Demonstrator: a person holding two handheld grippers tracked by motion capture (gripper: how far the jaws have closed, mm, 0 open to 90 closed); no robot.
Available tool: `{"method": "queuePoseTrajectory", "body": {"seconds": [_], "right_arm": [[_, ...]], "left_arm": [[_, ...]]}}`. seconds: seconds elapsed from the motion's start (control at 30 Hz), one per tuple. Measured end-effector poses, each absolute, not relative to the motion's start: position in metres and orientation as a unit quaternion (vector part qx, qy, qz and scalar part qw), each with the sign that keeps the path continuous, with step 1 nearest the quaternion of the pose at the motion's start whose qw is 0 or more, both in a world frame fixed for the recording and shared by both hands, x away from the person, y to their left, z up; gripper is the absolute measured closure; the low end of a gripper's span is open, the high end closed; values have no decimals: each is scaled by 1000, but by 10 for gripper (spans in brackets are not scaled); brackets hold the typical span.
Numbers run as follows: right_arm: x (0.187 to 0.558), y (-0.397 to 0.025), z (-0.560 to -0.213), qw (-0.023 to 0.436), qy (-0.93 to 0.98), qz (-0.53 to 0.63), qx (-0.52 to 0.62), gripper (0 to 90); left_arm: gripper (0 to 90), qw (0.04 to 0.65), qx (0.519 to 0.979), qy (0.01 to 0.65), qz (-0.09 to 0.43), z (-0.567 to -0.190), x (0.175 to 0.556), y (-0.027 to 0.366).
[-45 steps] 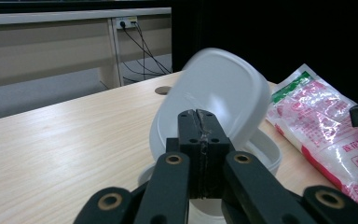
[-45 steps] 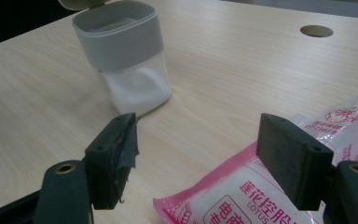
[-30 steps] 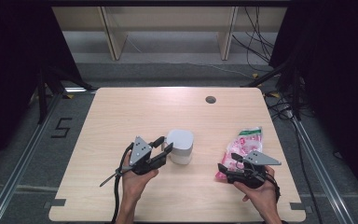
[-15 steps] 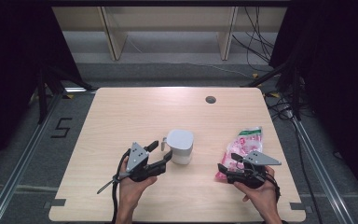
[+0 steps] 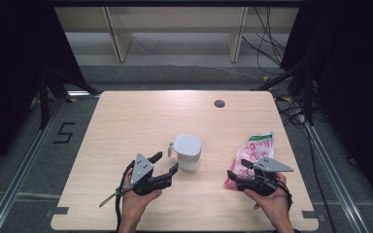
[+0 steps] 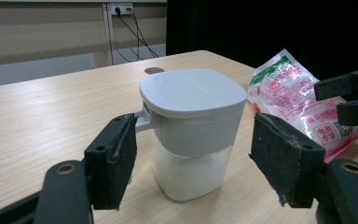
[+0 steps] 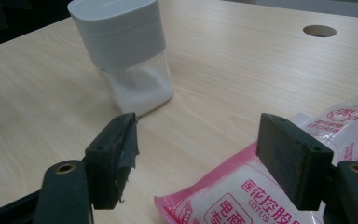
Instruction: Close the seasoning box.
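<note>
A clear container (image 5: 187,152) with a white lid and a small side handle stands mid-table, white powder in its bottom (image 6: 193,135). My left gripper (image 5: 166,163) is open just short of it, one jaw on each side of the line to the container (image 6: 196,161) without touching. A pink and white plastic bag (image 5: 255,152) lies at the right. My right gripper (image 5: 236,170) is open at the bag's near end (image 7: 256,196), and in the right gripper view the gripper (image 7: 200,158) has its right jaw over the bag. The container (image 7: 127,51) stands beyond.
The wooden table (image 5: 141,121) has a round cable hole (image 5: 219,103) near its far edge. Bare tabletop lies to the left and beyond the container. The right gripper's jaws (image 6: 349,93) show at the right edge of the left gripper view. Shelving and cables sit behind the table.
My left gripper has drawn back a little toward the person, away from the container, still open. The right gripper, bag and container have stayed put.
</note>
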State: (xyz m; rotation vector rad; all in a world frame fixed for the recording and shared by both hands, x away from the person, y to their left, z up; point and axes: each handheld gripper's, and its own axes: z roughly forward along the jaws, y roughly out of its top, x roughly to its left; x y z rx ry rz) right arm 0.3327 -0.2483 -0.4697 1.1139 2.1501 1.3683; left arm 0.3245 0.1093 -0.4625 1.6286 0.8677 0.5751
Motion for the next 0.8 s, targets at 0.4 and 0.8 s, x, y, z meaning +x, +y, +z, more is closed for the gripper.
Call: {"method": "queuePoseTrajectory", "body": {"seconds": [0.4, 0.8], "right_arm": [[331, -248, -469, 185, 763, 485, 386, 302], [329, -245, -469, 180, 761, 489, 386, 302]], "left_arm": [[276, 564, 699, 365, 246, -469, 314, 108], [262, 560, 702, 369, 240, -475, 308, 105]]}}
